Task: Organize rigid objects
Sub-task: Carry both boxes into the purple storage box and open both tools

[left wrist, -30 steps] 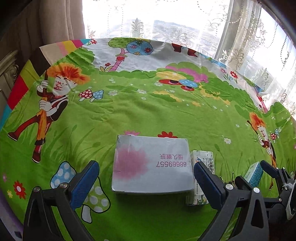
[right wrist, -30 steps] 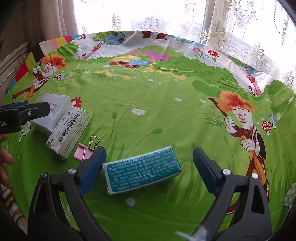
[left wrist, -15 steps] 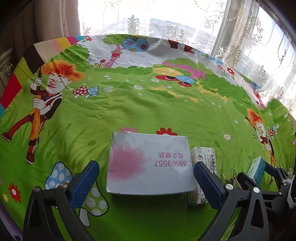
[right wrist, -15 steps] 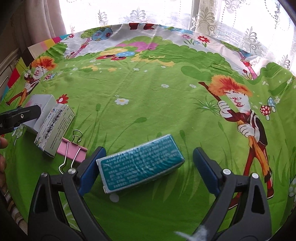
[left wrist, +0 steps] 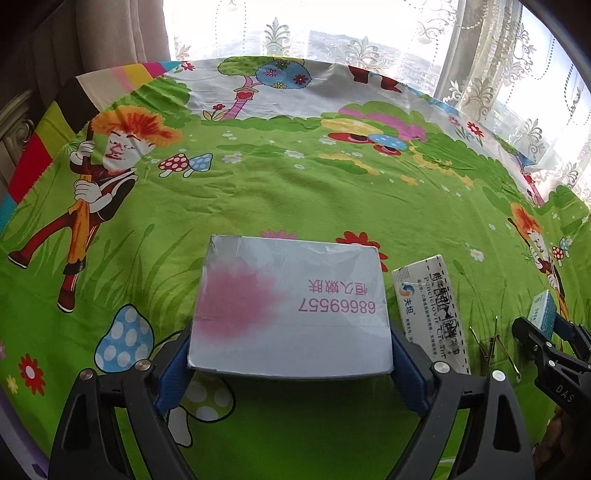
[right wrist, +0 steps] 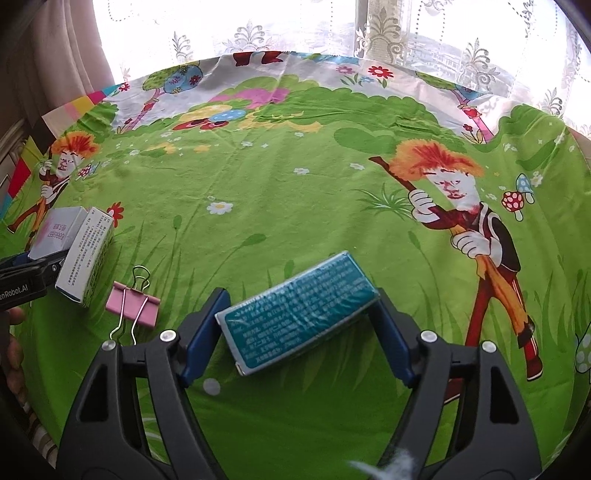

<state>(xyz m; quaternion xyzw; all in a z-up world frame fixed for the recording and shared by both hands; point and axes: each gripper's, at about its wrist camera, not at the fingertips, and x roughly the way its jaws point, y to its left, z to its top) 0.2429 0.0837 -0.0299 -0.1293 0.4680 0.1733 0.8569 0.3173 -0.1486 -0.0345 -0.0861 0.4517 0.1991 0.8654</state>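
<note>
Now the left gripper (left wrist: 290, 363) is closing its jaws around the grey box (left wrist: 290, 306), which is lying flat on the green cartoon-printed cloth (left wrist: 295, 192); both blue pads are sitting against the box's short sides, so it looks gripped. Just beside that box, on its right, a white medicine carton (left wrist: 430, 310) is lying, touching or nearly touching it, and a pink binder clip (right wrist: 133, 304) is resting near the carton's end.

Meanwhile the right gripper (right wrist: 297, 332) is closing its jaws on the teal box (right wrist: 297, 314), which is lying slanted on the cloth between the pads. The left pad is touching one end; the right pad is meeting the far corner.

All three boxes are staying shut, so their contents are hidden. Lace curtains (right wrist: 369, 26) are hanging behind the table.
</note>
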